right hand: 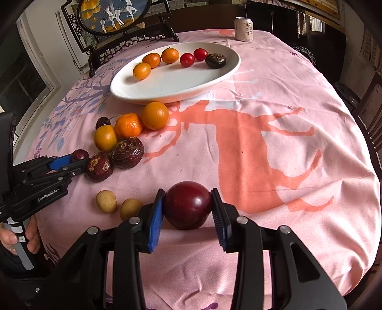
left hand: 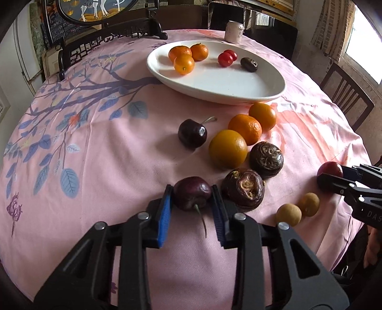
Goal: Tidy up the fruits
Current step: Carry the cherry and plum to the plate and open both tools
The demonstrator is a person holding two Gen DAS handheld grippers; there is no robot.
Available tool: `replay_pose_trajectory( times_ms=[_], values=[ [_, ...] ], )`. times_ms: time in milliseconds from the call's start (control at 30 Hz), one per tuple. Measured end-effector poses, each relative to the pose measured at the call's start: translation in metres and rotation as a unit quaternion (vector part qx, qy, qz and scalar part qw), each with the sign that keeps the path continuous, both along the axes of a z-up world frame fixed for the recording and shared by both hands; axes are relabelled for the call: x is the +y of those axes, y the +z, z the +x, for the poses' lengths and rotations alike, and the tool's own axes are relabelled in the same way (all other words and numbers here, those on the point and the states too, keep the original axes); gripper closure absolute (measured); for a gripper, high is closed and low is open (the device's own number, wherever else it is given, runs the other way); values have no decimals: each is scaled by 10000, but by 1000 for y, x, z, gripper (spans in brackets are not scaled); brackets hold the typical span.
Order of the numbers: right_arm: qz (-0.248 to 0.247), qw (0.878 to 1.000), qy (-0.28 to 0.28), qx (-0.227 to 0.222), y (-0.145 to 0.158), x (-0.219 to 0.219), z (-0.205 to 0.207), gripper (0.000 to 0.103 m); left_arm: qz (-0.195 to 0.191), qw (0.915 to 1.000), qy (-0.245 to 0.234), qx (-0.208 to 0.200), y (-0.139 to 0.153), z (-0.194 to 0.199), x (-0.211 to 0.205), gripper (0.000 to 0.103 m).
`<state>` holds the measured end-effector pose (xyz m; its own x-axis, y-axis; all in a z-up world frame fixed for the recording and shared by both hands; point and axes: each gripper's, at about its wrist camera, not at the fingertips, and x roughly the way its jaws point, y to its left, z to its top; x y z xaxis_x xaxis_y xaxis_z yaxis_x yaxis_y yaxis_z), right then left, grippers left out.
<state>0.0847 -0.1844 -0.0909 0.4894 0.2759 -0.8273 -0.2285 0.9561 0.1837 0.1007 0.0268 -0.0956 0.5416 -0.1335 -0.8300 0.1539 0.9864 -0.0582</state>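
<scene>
My left gripper (left hand: 191,189) is shut on a wrinkled dark cherry (left hand: 191,196) that rests on the pink cloth, its stem pointing back at me. Pinched between the blue pads of my right gripper (right hand: 187,192) is a glossy dark red plum (right hand: 187,207), also low on the cloth. A white oval plate (left hand: 214,95) at the far side holds three small oranges (left hand: 183,63), two red tomatoes (left hand: 225,59) and one brown water chestnut (left hand: 249,64). Between plate and grippers lie three oranges (left hand: 228,149), a stemmed dark cherry (left hand: 192,133), two water chestnuts (left hand: 243,188) and two tan longans (left hand: 288,214).
A drink can (right hand: 243,29) stands at the table's far edge, beside a framed picture on a dark stand (right hand: 112,14). Chairs (left hand: 347,100) ring the round table. A hand (right hand: 14,238) holds the left gripper's handle. The orange deer print (right hand: 250,143) covers the cloth's right half.
</scene>
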Motion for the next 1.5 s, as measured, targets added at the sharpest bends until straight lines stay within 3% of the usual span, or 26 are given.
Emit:
replay_pose_trajectory(
  times_ms=[67,500,833,967,1200,1333,1500],
  values=[
    [-2,10000,8,-39,2,0,-1,64,-162,9999,1,5,2,-1,2,71],
    [-21,9997,144,-218,16,14,1,64,-293,9984,62,-479,39,-25,12,71],
    [-25,9996,151,-255,19,16,10,64,-158,9984,-4,-544,50,-15,10,71],
    [-91,9989,223,-393,32,23,42,64,-107,9980,21,-629,70,21,10,71],
    [-612,9914,536,-1026,55,56,120,64,-150,9983,43,-568,90,130,-19,71],
    [-692,9924,391,-938,45,52,166,64,-143,9995,74,-286,74,182,-36,71],
    [-356,9972,202,-626,33,36,203,64,16,9997,54,-233,60,209,-48,71]
  ],
)
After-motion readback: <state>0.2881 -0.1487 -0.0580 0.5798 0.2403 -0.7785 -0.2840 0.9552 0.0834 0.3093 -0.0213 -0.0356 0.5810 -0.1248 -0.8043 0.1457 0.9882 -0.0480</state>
